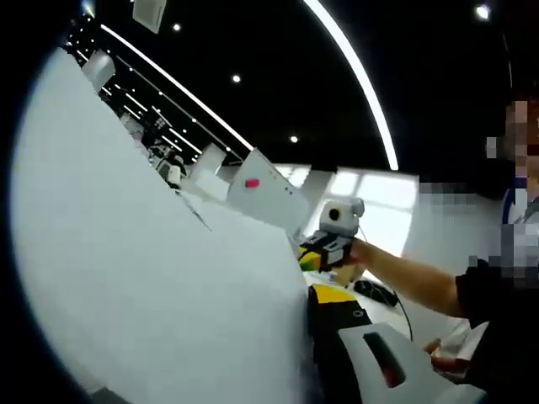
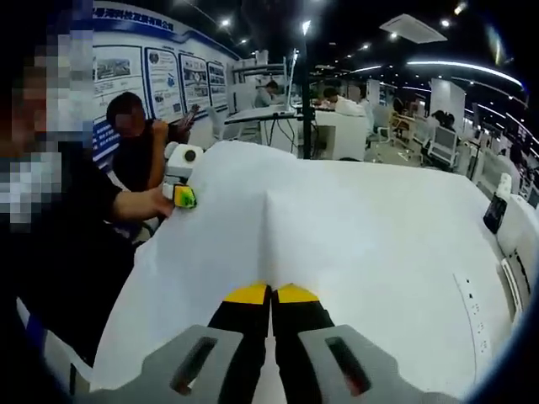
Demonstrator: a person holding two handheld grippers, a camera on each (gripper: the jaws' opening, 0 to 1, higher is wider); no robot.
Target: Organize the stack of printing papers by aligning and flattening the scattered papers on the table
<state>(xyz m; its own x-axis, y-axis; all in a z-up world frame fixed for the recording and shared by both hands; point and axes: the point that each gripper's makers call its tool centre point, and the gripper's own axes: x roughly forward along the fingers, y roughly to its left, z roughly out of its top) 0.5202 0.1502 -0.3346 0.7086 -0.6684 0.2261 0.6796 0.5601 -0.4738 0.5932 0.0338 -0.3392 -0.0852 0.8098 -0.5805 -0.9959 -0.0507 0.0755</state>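
White printing papers stand lifted close to the left gripper view and hide the left jaw. My left gripper seems shut on their edge; its black, yellow-tipped right jaw shows beside them. In the right gripper view the papers spread ahead over the white table, with a crease running up from my right gripper, which is shut on their near edge. A person's hand holds the left gripper at the papers' far left corner. The right gripper shows past the papers' edge, held by a hand.
A person's arm and body stand at the right of the left gripper view. A black device and a socket strip lie at the table's right edge. A seated person, desks and screens are beyond the table.
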